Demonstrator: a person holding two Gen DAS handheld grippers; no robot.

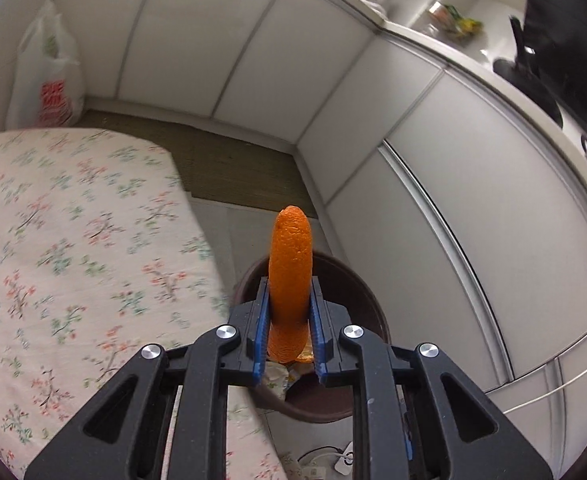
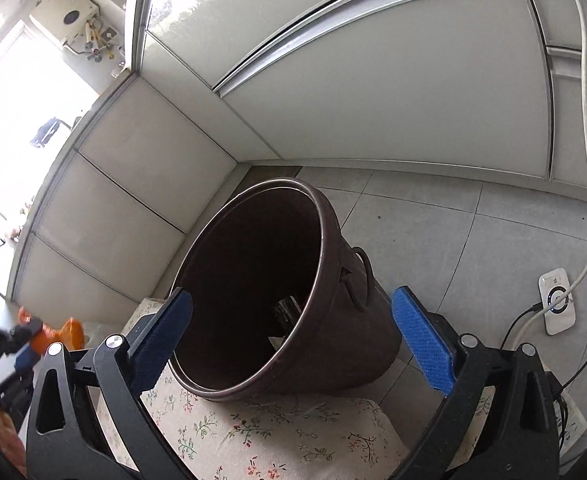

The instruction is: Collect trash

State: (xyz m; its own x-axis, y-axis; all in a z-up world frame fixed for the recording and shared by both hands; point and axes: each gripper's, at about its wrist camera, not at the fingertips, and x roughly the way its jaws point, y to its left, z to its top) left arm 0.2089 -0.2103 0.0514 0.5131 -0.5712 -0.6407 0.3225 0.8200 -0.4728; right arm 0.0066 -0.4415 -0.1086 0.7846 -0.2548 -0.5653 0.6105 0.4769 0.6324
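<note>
Peel, a long curled strip of bright orange rind (image 1: 291, 264), stands upright above the dark brown plastic bin (image 1: 367, 312), clamped between the left gripper (image 1: 289, 300) pads. The right gripper (image 2: 293, 320) gapes wide, empty, before that bin.

Wide-open right gripper (image 2: 291, 334) above a dark brown bin (image 2: 335, 300) beside a floral cloth (image 2: 293, 432) on grey tiles (image 2: 493, 232).

Dark depths hide most of the brown bin's (image 2: 277, 300) contents.
</note>
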